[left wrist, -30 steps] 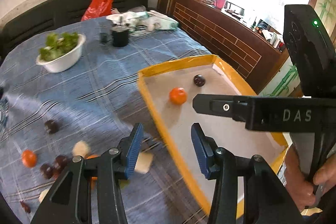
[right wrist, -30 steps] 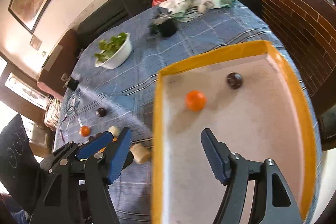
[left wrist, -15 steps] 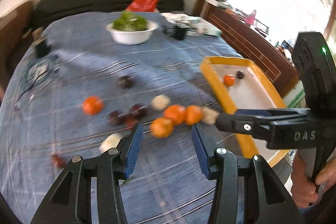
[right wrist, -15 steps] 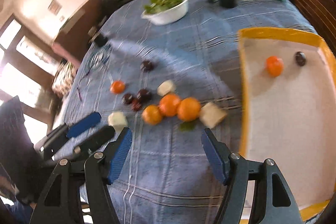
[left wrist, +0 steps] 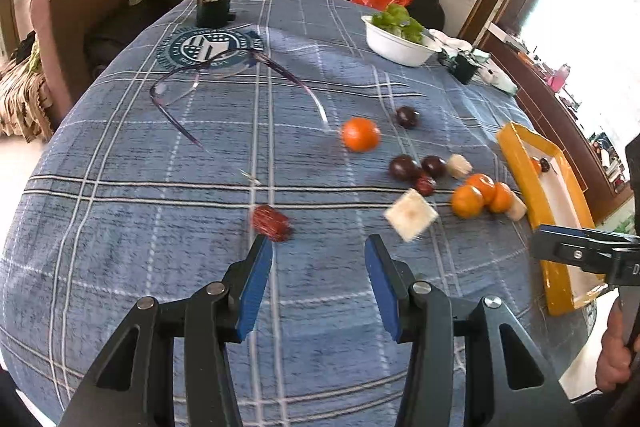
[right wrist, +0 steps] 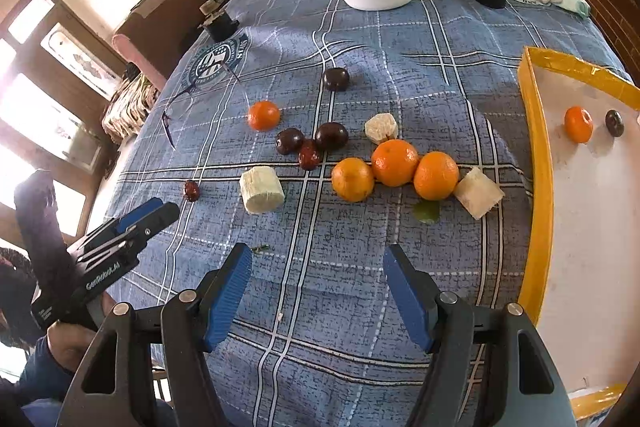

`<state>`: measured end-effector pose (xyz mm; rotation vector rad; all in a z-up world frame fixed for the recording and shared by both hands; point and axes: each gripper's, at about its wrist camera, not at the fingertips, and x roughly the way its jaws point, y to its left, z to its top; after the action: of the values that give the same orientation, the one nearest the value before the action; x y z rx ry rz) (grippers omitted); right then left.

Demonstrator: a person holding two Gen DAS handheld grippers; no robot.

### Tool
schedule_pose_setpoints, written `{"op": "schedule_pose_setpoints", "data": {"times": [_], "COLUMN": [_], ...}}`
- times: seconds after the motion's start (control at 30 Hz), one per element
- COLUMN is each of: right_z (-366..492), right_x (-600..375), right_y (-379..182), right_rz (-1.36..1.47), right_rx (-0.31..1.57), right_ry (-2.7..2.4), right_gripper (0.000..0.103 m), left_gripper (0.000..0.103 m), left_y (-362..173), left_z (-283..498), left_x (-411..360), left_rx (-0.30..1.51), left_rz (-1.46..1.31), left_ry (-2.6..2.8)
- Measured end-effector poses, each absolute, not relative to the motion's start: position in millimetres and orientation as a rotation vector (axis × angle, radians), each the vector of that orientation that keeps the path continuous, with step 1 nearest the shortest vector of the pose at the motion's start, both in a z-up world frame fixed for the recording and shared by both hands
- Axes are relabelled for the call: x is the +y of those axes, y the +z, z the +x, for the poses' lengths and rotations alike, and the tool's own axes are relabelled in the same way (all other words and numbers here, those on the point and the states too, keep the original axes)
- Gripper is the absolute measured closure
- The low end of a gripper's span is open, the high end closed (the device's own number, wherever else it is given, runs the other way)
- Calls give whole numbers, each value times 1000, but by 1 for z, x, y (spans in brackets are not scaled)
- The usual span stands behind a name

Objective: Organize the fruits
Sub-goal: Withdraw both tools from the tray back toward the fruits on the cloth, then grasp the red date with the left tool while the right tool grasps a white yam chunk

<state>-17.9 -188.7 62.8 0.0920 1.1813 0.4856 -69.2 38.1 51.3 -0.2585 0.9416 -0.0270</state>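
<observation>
Left gripper (left wrist: 318,259) wide open, empty, above blue plaid cloth (left wrist: 160,227), red date (left wrist: 271,223) just beyond left fingertip

Right gripper (right wrist: 317,281) wide open, empty

Three oranges (right wrist: 394,163) touching in row mid-table; yellow-rimmed tray (right wrist: 540,167) at right holds small orange (right wrist: 578,124), dark plum (right wrist: 614,123)

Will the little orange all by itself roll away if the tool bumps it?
Probably. The lone orange looks round, with nothing touching it, so a nudge could send it rolling across the flat cloth. Its skin looks smooth, so it may slip too.
</observation>
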Motion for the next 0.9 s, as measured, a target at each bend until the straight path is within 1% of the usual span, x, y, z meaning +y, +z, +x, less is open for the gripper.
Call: {"op": "schedule_pose_setpoints", "data": {"times": [0.37, 0.43, 0.47, 0.53, 0.9], "right_z": [-22, -22, -23, -23, -11], "right_x": [-201, -201, -200, -198, -154], "right_y": [69, 68, 69, 69, 61], "right_rz": [112, 113, 112, 111, 54], "right_rx": [1164, 1165, 1164, 1163, 1160], "right_ry": [414, 407, 404, 403, 480], "right_gripper": [30, 30, 30, 30, 30], "left_gripper": [57, 62, 68, 74, 75], "left_y": [22, 17, 15, 14, 20], "left_z": [-40, -37, -36, -35, -54], "left_x": [51, 53, 53, 53, 52], "left_rx": [982, 991, 996, 986, 960], "left_rz": [-210, -201, -199, -176, -163], "left_ry": [-37, -36, -38, -36, -115]}}
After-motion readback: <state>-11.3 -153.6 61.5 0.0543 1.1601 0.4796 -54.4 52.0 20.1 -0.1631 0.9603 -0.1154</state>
